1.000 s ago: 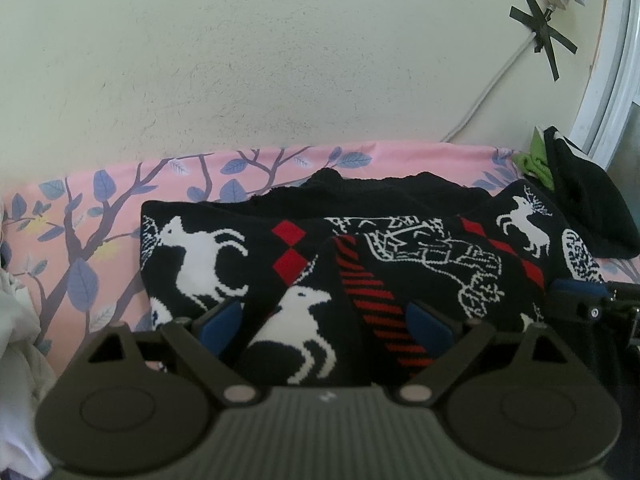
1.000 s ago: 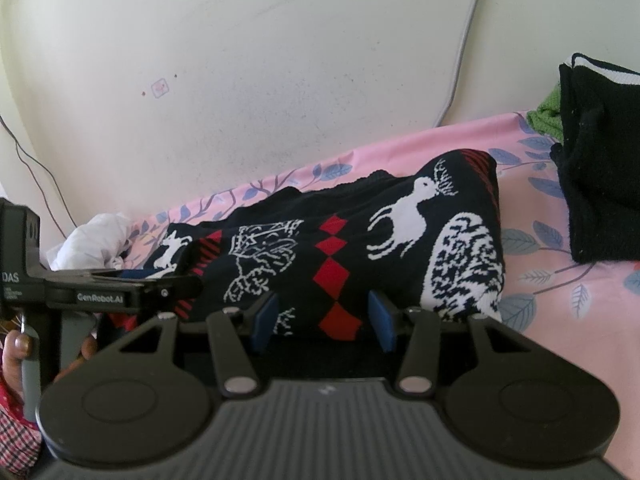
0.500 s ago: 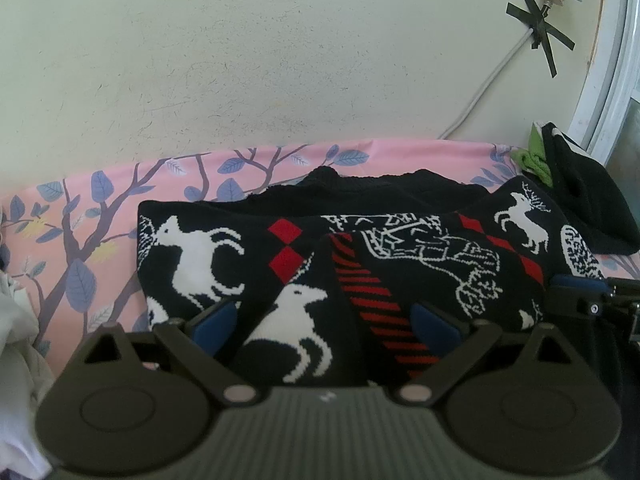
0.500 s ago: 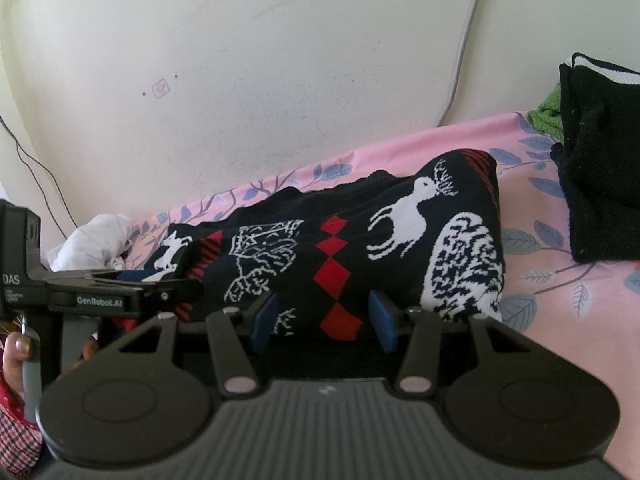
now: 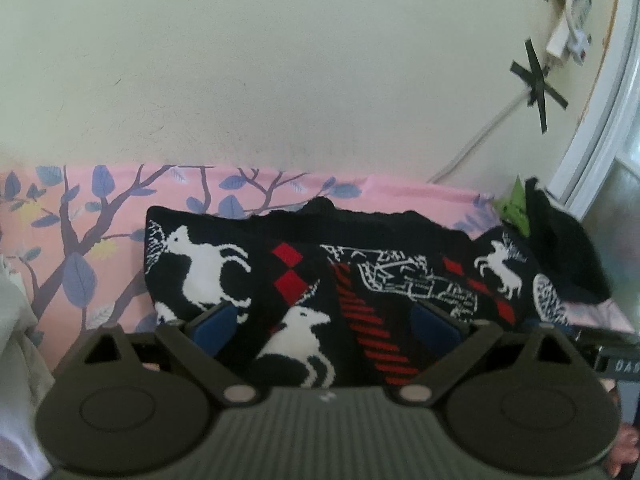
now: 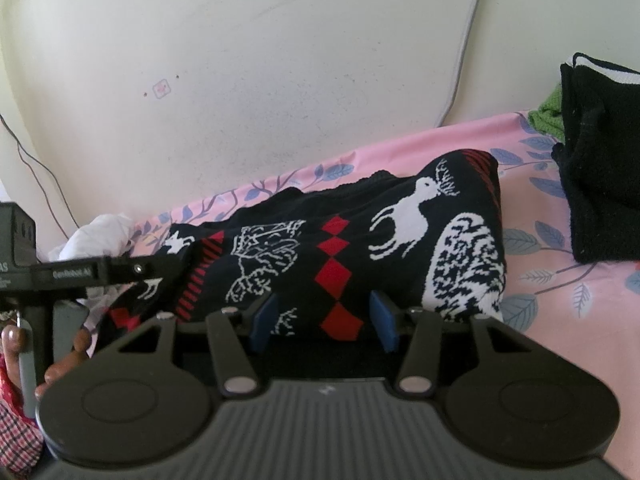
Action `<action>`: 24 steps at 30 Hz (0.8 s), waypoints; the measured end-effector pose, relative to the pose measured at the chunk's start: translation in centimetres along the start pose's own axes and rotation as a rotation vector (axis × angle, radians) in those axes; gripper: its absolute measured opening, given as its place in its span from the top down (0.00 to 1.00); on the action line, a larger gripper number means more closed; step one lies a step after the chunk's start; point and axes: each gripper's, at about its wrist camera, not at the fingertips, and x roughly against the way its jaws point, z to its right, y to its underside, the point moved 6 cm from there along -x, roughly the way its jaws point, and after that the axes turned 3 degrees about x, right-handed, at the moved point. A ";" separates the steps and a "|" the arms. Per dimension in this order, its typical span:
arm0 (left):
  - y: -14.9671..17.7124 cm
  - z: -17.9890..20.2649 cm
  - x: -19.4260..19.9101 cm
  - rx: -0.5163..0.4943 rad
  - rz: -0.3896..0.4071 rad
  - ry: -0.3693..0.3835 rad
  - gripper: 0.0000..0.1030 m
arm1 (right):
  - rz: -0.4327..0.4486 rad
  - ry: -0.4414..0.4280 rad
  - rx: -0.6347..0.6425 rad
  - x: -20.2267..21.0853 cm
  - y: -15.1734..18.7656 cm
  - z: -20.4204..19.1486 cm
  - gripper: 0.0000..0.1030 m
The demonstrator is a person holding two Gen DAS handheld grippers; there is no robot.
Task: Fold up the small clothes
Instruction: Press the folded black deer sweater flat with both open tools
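A black knit sweater point(image 5: 304, 264) with white deer and red diamonds lies folded on the pink floral sheet point(image 5: 80, 224); it also shows in the right wrist view point(image 6: 344, 240). My left gripper point(image 5: 326, 326) is open, its blue pads on either side of the sweater's near edge. My right gripper point(image 6: 324, 322) is open at the near edge too, toward the sweater's right end. The left gripper's body point(image 6: 80, 272) shows at the left of the right wrist view.
A stack of folded black clothes point(image 6: 600, 184) with a green piece point(image 6: 548, 112) sits at the right, also in the left wrist view point(image 5: 560, 252). White cloth point(image 6: 100, 232) lies at the left. The wall point(image 5: 280, 80) with a taped cable point(image 5: 536, 80) stands behind.
The left gripper has tilted up and drawn slightly back and left, so the sweater sits lower in its view. The right gripper has hardly moved. Both stay open.
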 end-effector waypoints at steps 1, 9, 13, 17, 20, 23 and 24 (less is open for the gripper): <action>-0.1 -0.2 0.0 0.012 -0.002 0.004 0.06 | 0.000 -0.001 -0.001 0.0 0.0 0.0 0.57; -0.2 -0.5 0.1 0.043 0.006 0.027 0.06 | -0.001 -0.009 -0.003 0.0 0.0 0.1 0.56; -0.2 -0.4 0.1 0.044 0.005 0.026 0.06 | -0.001 -0.009 -0.004 0.0 0.0 0.1 0.56; -0.2 -0.6 0.0 0.052 -0.001 0.024 0.06 | 0.000 -0.014 -0.008 0.0 -0.1 0.1 0.56; -0.1 -0.5 0.0 0.050 -0.002 0.020 0.06 | 0.000 -0.015 -0.008 0.0 -0.1 0.1 0.56; -0.1 -0.5 0.0 0.049 -0.004 0.018 0.06 | 0.000 -0.015 -0.009 0.0 -0.1 0.1 0.56; -0.1 -0.5 0.0 0.050 -0.005 0.018 0.06 | 0.000 -0.015 -0.009 0.0 -0.1 0.1 0.56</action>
